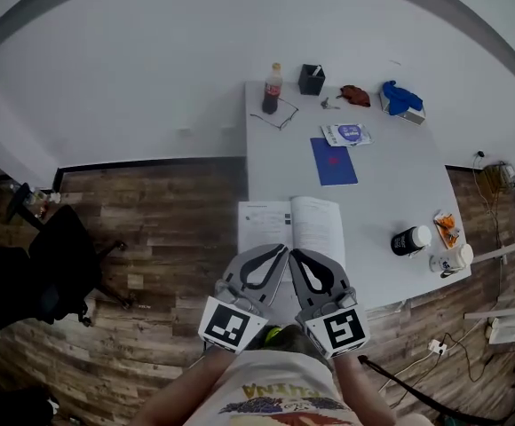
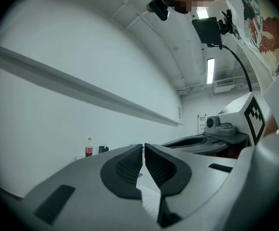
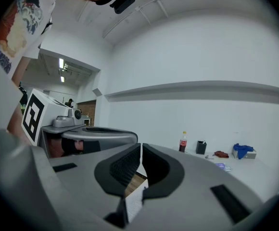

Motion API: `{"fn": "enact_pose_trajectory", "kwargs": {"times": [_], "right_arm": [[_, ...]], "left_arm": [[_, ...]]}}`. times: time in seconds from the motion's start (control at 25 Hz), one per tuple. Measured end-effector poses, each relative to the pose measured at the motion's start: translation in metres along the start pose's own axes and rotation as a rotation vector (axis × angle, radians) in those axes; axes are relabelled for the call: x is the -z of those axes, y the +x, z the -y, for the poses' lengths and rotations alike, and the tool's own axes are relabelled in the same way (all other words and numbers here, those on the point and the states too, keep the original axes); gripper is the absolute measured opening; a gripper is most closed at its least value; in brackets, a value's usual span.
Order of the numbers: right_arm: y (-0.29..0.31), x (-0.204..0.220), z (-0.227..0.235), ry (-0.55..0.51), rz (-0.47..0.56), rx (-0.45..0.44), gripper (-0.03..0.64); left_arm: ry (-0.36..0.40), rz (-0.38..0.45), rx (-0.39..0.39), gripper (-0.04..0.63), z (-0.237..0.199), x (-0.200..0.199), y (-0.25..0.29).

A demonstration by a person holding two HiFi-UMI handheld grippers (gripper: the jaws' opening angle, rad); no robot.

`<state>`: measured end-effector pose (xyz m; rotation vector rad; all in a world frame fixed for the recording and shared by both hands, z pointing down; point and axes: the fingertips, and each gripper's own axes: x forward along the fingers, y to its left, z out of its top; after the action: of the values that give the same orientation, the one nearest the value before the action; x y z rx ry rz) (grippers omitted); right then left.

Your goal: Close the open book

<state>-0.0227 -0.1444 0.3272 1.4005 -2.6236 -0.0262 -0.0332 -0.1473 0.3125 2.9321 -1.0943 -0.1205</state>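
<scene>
**A:** What fills most of the view ahead of the two grippers?

**B:** A long white table (image 1: 391,193) that runs away from their tips. There is wooden floor (image 1: 169,264) out on the left gripper's side, and a black office chair (image 1: 58,264) stands well off on that same side.

**A:** And the book?

**B:** The open book (image 1: 291,224) lies flat at the near end of the table with both pages up. It is straight ahead of the tips and a little below them. The left gripper (image 1: 283,249) and the right gripper (image 1: 296,255) sit side by side, angled toward each other. Their tips almost meet over the book's near edge, close to its middle fold. I can't tell whether either tip touches the paper.

**A:** Is either one holding anything?

**B:** No. In the left gripper view the jaws are clenched together on nothing, with printed page just beneath them. In the right gripper view the jaws are also closed and empty, above a page edge with floor beside it.

**A:** What lies past the book?

**B:** A blue notebook (image 1: 333,161) lies farther along the table beyond the tips. At the far end, well away from both grippers, stand a cola bottle (image 1: 273,89) and a black cup (image 1: 311,79).
</scene>
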Motion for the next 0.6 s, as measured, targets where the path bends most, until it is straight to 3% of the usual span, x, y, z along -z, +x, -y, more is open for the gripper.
{"fn": "enact_pose_trajectory", "kwargs": {"times": [0.12,0.28,0.48,0.6], "right_arm": [[0.003,0.004,0.008,0.008,-0.032,0.015,0.02],[0.01,0.003,0.019,-0.01,0.004,0.003,0.02],[0.01,0.022,0.029,0.007,-0.061,-0.024,0.02],[0.016,0.023,0.03,-0.021,-0.014,-0.053,0.02]], "left_arm": [[-0.011,0.0,0.006,0.014,-0.003,0.002,0.007],[-0.022,0.003,0.016,0.014,-0.005,0.007,0.018],[-0.075,-0.01,0.021,0.015,0.0,0.023,0.024],[-0.077,-0.028,-0.007,0.015,-0.004,0.033,0.026]]}}
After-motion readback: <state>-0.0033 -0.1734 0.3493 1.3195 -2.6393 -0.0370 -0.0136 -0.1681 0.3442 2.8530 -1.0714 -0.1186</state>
